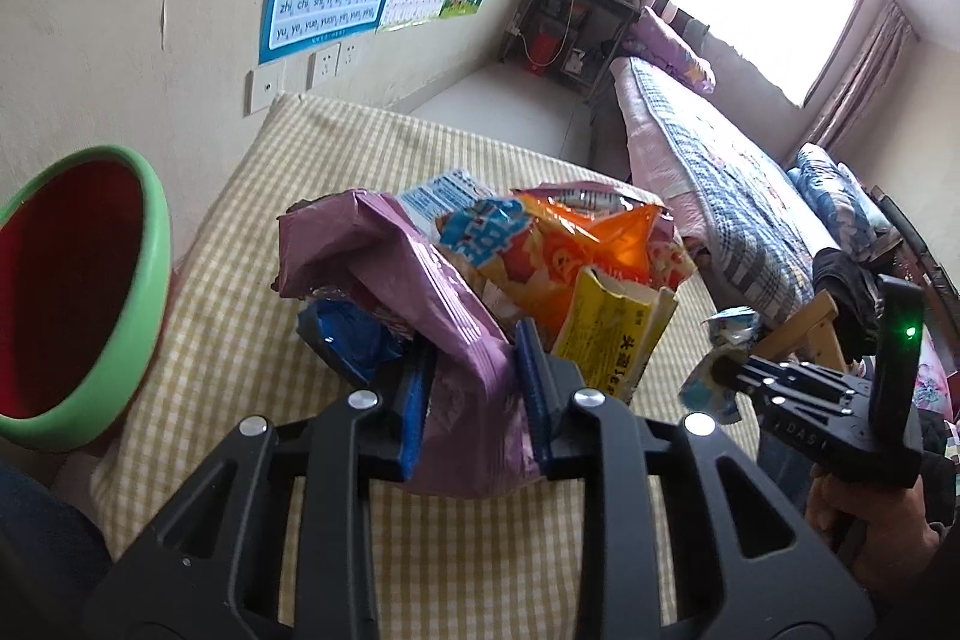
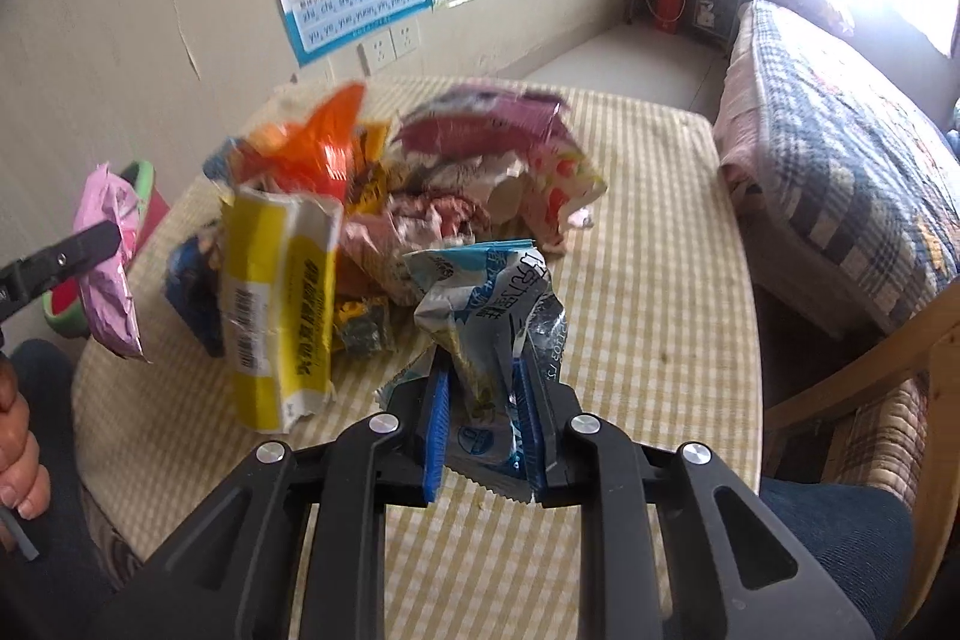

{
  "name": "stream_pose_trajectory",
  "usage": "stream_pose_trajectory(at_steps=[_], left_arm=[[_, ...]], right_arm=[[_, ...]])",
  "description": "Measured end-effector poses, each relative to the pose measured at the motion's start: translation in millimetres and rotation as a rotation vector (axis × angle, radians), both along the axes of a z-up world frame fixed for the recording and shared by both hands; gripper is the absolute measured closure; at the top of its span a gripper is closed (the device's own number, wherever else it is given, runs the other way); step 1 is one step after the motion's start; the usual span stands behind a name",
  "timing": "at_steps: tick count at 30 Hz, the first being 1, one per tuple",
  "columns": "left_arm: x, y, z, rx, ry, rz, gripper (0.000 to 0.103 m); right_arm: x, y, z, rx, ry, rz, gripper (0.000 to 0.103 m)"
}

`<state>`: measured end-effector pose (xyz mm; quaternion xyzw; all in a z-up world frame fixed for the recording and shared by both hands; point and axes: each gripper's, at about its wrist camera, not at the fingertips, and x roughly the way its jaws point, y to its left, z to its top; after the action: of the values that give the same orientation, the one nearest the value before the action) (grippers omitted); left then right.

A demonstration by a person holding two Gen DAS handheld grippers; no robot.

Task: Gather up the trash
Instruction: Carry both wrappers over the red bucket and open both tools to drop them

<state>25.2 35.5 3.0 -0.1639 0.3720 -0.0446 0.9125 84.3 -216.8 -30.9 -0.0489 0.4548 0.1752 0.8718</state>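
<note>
**Both grippers pinch wrappers above the table**

The left gripper (image 1: 474, 376) pinches a crumpled purple wrapper (image 1: 432, 316), its long axis running up and away. The right gripper (image 2: 483, 412) pinches a creased blue-white wrapper (image 2: 486, 304), seemingly upright, beside the blurred trash pile (image 2: 384, 196) on the checked tablecloth (image 2: 648, 280).

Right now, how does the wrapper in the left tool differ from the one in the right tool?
The left tool grips a purple wrapper; the right tool grips a blue-and-white wrapper. The purple wrapper looks longer and plainer, while the blue-and-white wrapper is more crumpled and carries printed text. Both are empty snack packets pinched between blue pads above the checked tablecloth.
</note>
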Motion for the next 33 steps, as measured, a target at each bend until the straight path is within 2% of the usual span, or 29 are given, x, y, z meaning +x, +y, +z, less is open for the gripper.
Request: stream_pose_trajectory(at_steps=[3,9,17,25,33], left_arm=[[-6.1,6.7,6.7,0.01,-0.011,-0.004,0.077],[-20.2,24.1,18.6,0.082,-0.03,0.019,0.076],[-35.1,77.6,26.4,0.124,-0.046,0.125,0.076],[-46.4,143.0,29.2,0.182,-0.04,0.258,0.076],[-52.7,191.6,23.9,0.187,-0.013,0.339,0.076]], right_arm=[[-6.1,1.5,13.9,0.016,-0.021,0.005,0.083],[-16.4,26.1,44.2,0.057,-0.065,0.065,0.083],[-14.1,77.6,82.5,0.097,-0.132,0.171,0.083],[-8.6,153.8,91.2,0.129,-0.143,0.314,0.083],[-8.2,246.9,89.9,0.157,-0.13,0.464,0.083]])
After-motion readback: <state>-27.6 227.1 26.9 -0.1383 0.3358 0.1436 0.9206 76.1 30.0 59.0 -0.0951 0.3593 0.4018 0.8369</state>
